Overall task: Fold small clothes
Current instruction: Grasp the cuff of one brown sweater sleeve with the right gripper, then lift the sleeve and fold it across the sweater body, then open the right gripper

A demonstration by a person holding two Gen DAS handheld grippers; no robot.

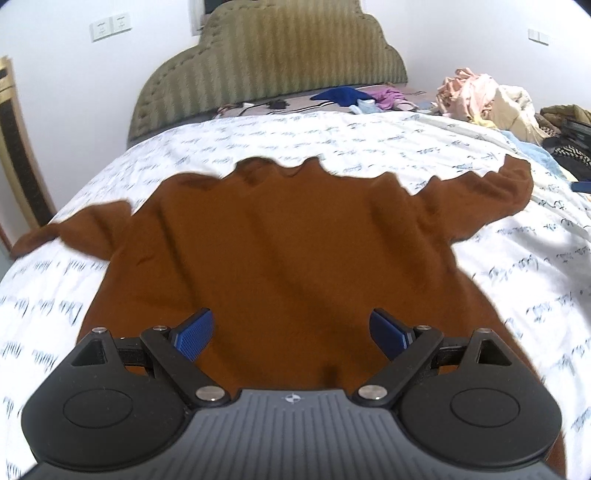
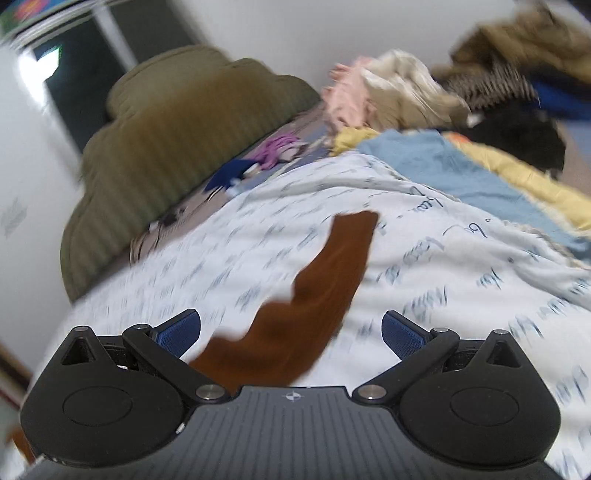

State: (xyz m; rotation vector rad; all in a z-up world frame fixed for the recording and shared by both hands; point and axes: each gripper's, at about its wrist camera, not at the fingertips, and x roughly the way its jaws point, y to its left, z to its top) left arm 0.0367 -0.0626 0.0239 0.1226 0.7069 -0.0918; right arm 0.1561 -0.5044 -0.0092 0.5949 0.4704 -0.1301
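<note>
The left gripper (image 1: 291, 332) hangs over the lower body of a brown long-sleeved top (image 1: 280, 240), its two blue pads (image 1: 195, 334) spread wide apart with nothing pinched between them; only the brown cloth lies below the gap, and whether the pads touch it cannot be told. The top lies spread flat on the bed, its hem toward the gripper and its neckline away toward the headboard. One sleeve (image 1: 62, 232) runs out to the left edge of the bed, the other (image 1: 506, 184) stretches to the right and ends in a rounded cuff.

The right gripper (image 2: 291, 332) also stands wide open, blue pads (image 2: 177, 334) well apart and gripping nothing. Its view is blurred. Between and beyond the pads lies one brown sleeve (image 2: 325, 280) of the top, curving away across the sheet, free of both pads.

Under the garment is a white bed sheet (image 1: 369, 136) printed with blue handwriting. Past it stands an olive, ribbed, scalloped headboard (image 1: 266, 62), with small blue and purple garments (image 1: 354, 98) lying at its foot. On the right side of the bed sits a heap of pink, cream and yellow clothes (image 1: 487, 99), with darker clothing just beyond it. Wall switches (image 1: 110, 26) are on the white wall at the upper left.
</note>
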